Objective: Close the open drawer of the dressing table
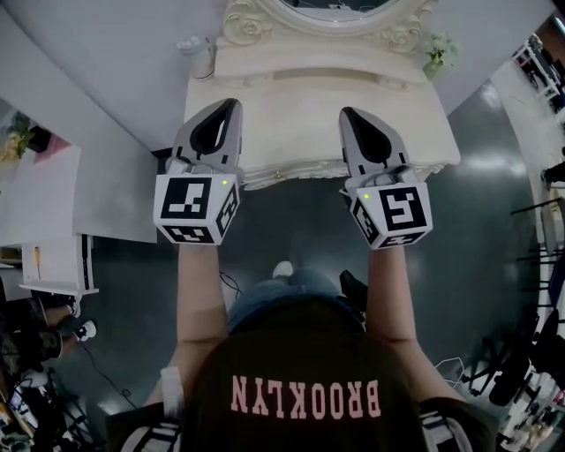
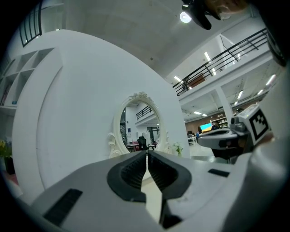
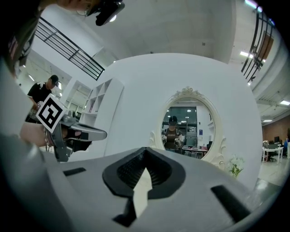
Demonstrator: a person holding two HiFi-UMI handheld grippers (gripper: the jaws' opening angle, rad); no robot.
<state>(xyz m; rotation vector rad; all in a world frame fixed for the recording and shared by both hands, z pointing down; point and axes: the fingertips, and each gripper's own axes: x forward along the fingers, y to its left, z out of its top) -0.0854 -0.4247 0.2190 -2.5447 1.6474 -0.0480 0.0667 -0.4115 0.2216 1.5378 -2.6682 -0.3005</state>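
Note:
The cream dressing table (image 1: 265, 88) with its carved oval mirror (image 1: 327, 22) stands against the white wall ahead of me. From the head view I cannot make out whether the drawer under the scalloped front edge (image 1: 291, 177) is open. My left gripper (image 1: 231, 106) and right gripper (image 1: 347, 113) hang side by side over the tabletop's front, both pointing at the mirror. Both are shut, with nothing between the pads. In the left gripper view the left gripper (image 2: 147, 156) sits below the mirror (image 2: 138, 122). The right gripper view shows the right gripper (image 3: 145, 152) likewise, and the mirror (image 3: 186, 122).
A small flowering plant (image 1: 439, 51) stands at the tabletop's back right and a white object (image 1: 196, 48) at its back left. A white desk (image 1: 44, 212) is to the left. Cables and gear lie on the dark floor at lower left (image 1: 53, 344), racks at right (image 1: 538, 177).

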